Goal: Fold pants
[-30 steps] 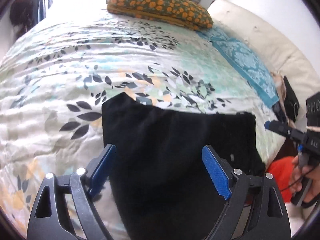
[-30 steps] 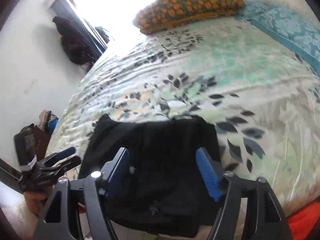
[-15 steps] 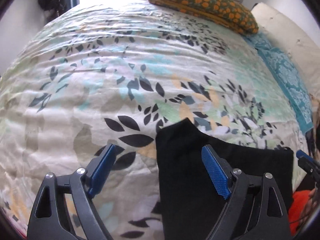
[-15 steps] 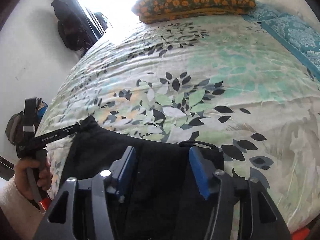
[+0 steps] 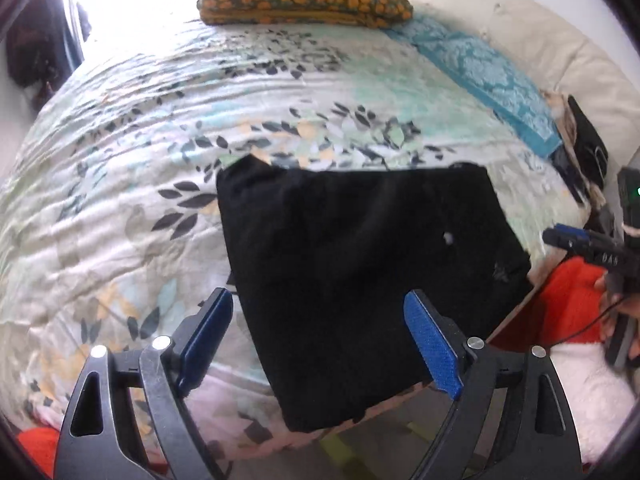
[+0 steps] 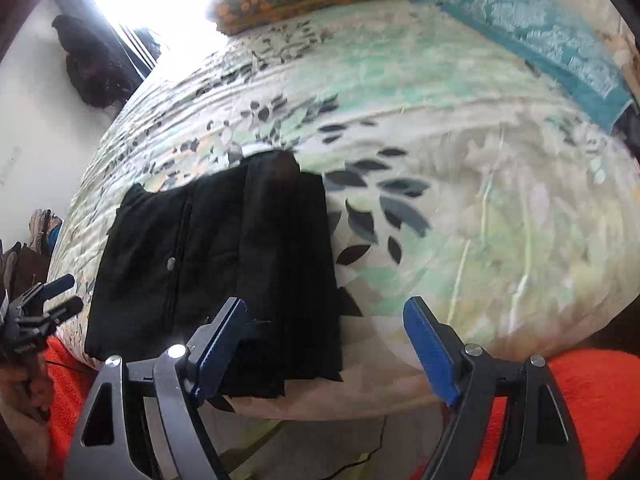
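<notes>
We've got the folded black fabric pants (image 5: 360,272) lying on the leaf-print quilted bedspread (image 5: 140,140), just ahead of both claws. Left gripper (image 5: 320,340) gapes wide, empty; right gripper (image 6: 326,344) has just been opening, nothing clamped.

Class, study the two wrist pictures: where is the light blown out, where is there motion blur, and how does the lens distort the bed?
Left wrist view: window glare whitens the top left; bedspread bulges, fisheye-curved; black pants lose their fold detail. Right wrist view: glare at top; smeared leaf print on the right; pants' seams readable.
</notes>
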`<state>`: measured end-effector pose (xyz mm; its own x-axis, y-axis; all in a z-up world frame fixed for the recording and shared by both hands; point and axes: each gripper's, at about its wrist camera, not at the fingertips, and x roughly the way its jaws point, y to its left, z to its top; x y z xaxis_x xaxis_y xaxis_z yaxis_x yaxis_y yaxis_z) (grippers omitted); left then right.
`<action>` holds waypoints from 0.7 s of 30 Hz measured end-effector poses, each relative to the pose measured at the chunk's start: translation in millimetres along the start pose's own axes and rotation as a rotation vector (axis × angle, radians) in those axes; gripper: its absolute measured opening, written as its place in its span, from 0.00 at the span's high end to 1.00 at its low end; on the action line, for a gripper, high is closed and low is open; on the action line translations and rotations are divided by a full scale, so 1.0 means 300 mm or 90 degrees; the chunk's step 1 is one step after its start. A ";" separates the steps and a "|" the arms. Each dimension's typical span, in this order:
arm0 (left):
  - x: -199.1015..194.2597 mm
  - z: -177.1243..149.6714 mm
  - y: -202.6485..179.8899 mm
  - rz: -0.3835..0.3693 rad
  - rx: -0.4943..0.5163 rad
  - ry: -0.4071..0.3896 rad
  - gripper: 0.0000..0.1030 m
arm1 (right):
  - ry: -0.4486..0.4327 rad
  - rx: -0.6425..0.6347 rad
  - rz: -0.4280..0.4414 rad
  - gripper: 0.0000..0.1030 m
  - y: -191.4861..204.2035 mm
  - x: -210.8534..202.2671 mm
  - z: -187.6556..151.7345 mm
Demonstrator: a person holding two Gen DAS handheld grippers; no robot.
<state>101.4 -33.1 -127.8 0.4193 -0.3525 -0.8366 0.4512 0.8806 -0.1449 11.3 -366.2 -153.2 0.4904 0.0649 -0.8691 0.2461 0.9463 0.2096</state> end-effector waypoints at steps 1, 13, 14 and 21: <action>-0.025 0.007 -0.014 0.009 -0.007 -0.011 0.13 | -0.019 -0.023 -0.013 0.21 0.013 -0.043 0.001; 0.181 -0.168 -0.142 0.104 0.038 0.075 0.13 | 0.101 -0.109 -0.021 0.18 0.201 0.145 -0.119; 0.170 -0.165 -0.143 0.103 0.035 0.073 0.13 | 0.085 -0.098 -0.014 0.18 0.187 0.121 -0.116; 0.152 -0.153 -0.133 0.121 0.030 0.063 0.13 | 0.029 -0.059 -0.018 0.17 0.141 0.035 -0.104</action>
<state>66.3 -69.8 -184.3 0.4222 -0.1463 -0.8946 0.4081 0.9119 0.0434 0.8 -315.6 -167.4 0.4454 0.0505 -0.8939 0.1796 0.9731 0.1445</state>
